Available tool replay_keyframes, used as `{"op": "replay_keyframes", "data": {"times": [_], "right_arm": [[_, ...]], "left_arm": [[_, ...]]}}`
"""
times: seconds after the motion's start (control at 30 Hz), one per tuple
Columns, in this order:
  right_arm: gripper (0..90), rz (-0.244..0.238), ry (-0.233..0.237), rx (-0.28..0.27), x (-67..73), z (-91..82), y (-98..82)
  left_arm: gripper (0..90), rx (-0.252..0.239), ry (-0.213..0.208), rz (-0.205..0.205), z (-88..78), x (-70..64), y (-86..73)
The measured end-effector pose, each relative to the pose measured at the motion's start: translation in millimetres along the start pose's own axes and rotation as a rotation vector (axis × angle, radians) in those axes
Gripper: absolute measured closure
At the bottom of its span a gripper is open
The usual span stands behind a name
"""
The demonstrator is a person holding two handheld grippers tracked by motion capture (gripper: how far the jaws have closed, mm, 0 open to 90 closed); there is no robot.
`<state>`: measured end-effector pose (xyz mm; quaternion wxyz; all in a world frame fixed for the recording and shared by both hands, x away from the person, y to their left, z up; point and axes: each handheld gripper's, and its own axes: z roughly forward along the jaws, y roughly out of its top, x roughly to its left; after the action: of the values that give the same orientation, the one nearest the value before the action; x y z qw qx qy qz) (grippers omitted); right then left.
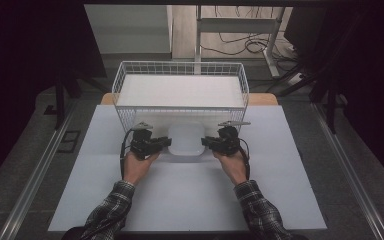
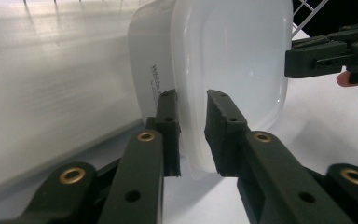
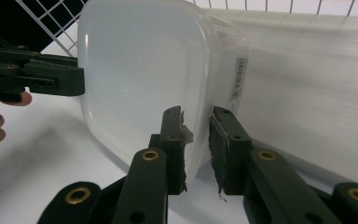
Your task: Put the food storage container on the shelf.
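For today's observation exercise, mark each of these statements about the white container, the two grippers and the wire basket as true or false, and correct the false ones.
1. The white container lies on the table in front of the wire basket. True.
2. The left gripper has the container's rim between its jaws. True.
3. The right gripper hangs well away from the container. False: its jaws straddle the container's opposite rim.
4. The container rests inside the wire basket. False: it sits outside, on the near side.
5. The person's sleeves are plaid. True.
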<state>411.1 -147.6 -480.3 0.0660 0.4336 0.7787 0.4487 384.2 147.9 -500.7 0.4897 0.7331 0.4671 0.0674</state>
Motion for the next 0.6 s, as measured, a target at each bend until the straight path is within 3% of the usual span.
{"op": "replay_keyframes", "data": {"times": [0.1,0.2,0.33,0.47,0.6], "right_arm": [[70.7,-0.017,-0.012,-0.015,0.2,2.4,2.3],[67.2,-0.033,-0.037,-0.03,1.6,6.8,6.3],[64.5,-0.007,-0.041,-0.067,-2.6,10.7,11.0],[63.9,-0.025,-0.097,-0.091,-0.1,14.8,16.4],[64.5,-0.04,-0.126,-0.103,-1.4,20.0,22.3]], "left_arm": [[70.8,-0.022,0.018,0.03,2.2,0.2,1.2],[67.2,-0.044,0.03,0.03,5.5,1.6,3.5],[65.8,-0.073,0.067,0.033,8.1,2.3,9.4],[63.7,-0.103,0.102,0.042,13.5,5.0,15.8],[59.8,-0.122,0.147,0.014,18.9,6.6,21.1]]}}
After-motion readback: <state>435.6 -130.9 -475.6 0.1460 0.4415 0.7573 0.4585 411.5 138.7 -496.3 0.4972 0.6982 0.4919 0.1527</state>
